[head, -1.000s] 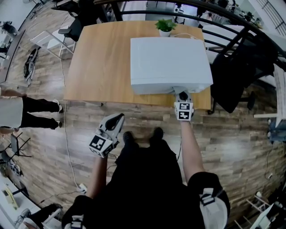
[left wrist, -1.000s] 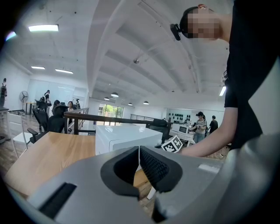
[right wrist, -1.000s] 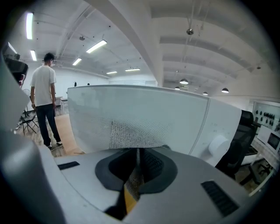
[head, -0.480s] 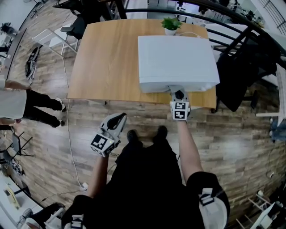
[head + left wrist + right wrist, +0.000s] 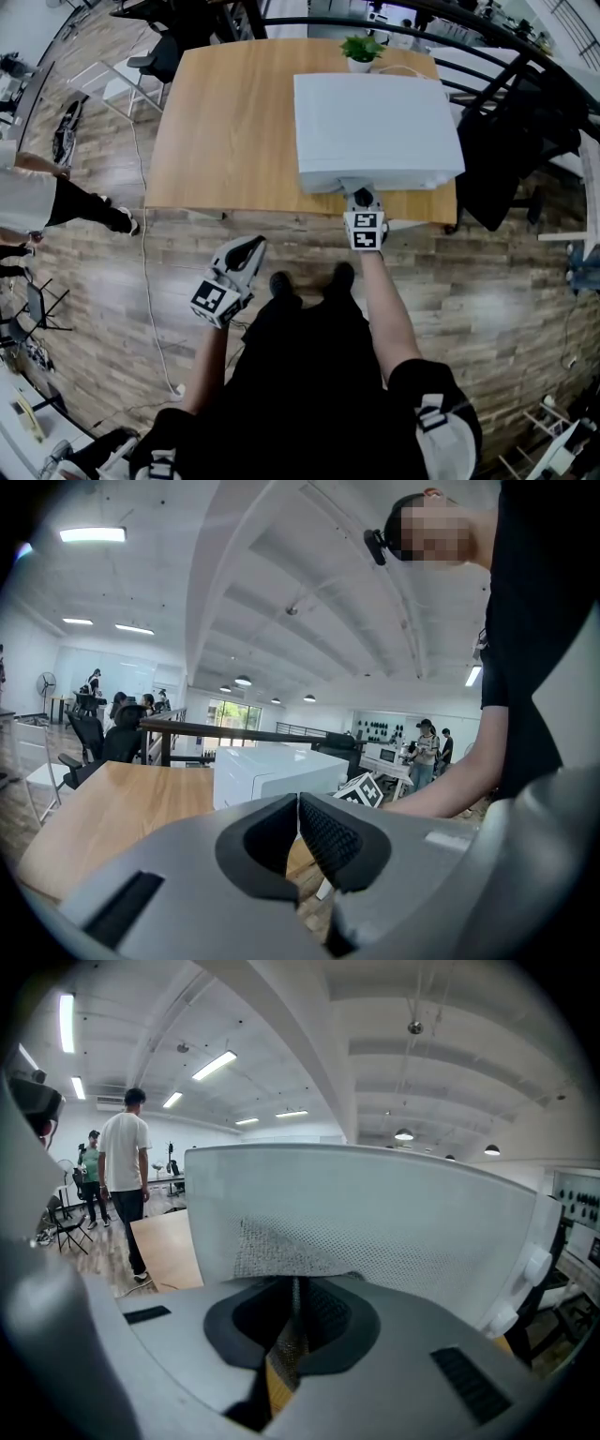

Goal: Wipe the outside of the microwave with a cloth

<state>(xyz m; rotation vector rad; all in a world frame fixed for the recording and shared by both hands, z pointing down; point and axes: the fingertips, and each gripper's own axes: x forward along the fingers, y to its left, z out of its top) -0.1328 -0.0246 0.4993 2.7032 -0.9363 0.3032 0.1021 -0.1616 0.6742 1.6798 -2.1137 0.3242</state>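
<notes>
While the wooden table point(image 5: 225, 122) stands on plank flooring point(image 5: 506, 281) in an open office, the microwave point(image 5: 375, 122) sits at its near-right edge, long axis left-right, front seemingly facing the right gripper point(image 5: 360, 195), which pinches a cloth point(image 5: 281, 1246); left gripper point(image 5: 245, 247) closed, empty.

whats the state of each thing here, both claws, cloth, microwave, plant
left claw: shut, empty, held low in front of the table
right claw: shut on the cloth, up against the microwave's front
cloth: pinched in the right claw, spread flat on the microwave's front
microwave: door looks closed, standing on the table's near right part
potted plant: upright, behind the microwave
</notes>
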